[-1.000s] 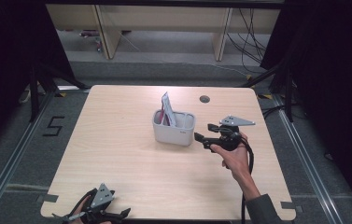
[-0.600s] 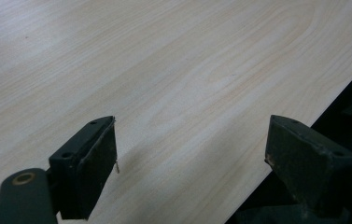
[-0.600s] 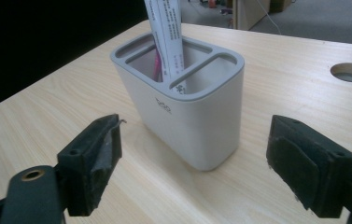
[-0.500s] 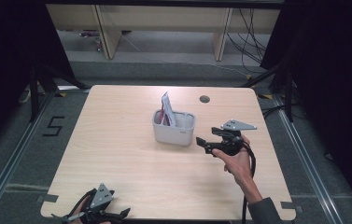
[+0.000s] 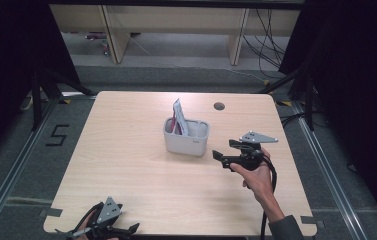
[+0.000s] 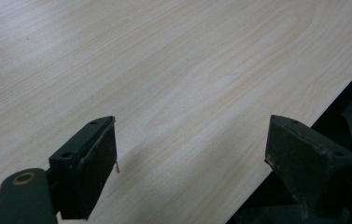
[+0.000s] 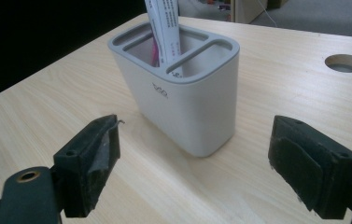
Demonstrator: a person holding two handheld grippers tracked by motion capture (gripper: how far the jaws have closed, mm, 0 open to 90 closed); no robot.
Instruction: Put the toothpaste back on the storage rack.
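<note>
High view: right tongs [image 5: 222,159] just opened wide, empty, just beside the holder [image 5: 186,137]; left tongs [image 5: 126,229] apart, well away.

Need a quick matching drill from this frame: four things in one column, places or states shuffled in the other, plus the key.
1. holder
2. tube
3. right gripper
4. left gripper

a. open, at the table's near edge
b. mid-table, grey-white
c. open, jaws aimed at the holder, apart from it
d. upright in a holder compartment

Pairs: 1-b, 2-d, 3-c, 4-a
</note>
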